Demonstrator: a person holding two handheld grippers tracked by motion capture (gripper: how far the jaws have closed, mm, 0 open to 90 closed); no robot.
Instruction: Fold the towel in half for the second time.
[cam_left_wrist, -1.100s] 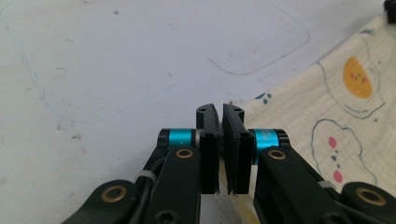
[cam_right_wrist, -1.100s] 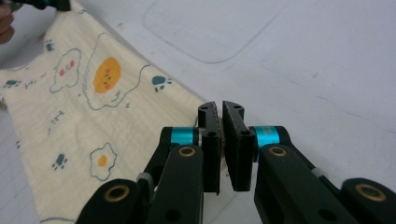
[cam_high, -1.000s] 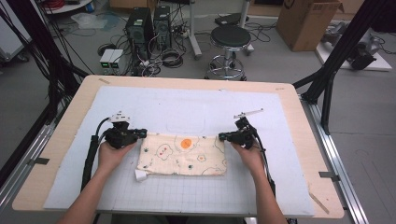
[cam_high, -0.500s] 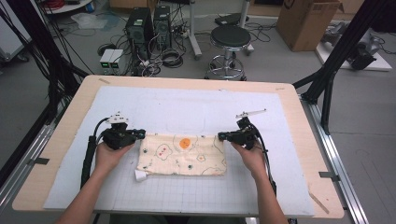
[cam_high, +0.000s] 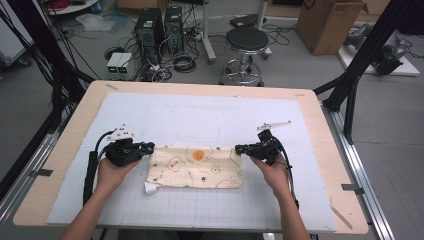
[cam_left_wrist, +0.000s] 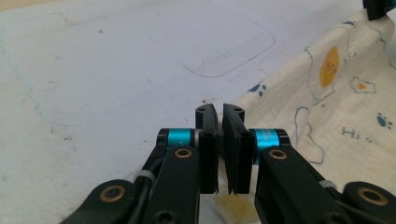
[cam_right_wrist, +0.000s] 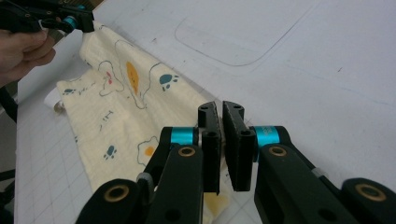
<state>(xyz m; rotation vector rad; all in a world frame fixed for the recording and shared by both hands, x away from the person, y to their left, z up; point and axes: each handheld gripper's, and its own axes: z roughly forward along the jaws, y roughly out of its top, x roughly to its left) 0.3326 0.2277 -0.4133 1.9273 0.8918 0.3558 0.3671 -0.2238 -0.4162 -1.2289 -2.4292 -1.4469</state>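
Note:
A cream cloth (cam_high: 197, 167) printed with fried eggs and paw marks lies flat in the middle of the white gridded mat (cam_high: 210, 115). My left gripper (cam_high: 150, 147) is at its far left corner and my right gripper (cam_high: 239, 148) at its far right corner. In the left gripper view the jaws of the left gripper (cam_left_wrist: 219, 112) are shut on the cloth (cam_left_wrist: 327, 93) at its corner. In the right gripper view the right gripper (cam_right_wrist: 220, 108) is likewise shut on the cloth (cam_right_wrist: 121, 107), and the left gripper (cam_right_wrist: 79, 23) holds the other corner farther off.
The mat covers a wooden table (cam_high: 65, 145). A faint rounded rectangle outline (cam_high: 199, 131) is drawn on the mat behind the cloth. A white tag (cam_high: 150, 188) sticks out at the cloth's near left corner. A stool (cam_high: 246, 42), computers and black frame posts stand beyond the table.

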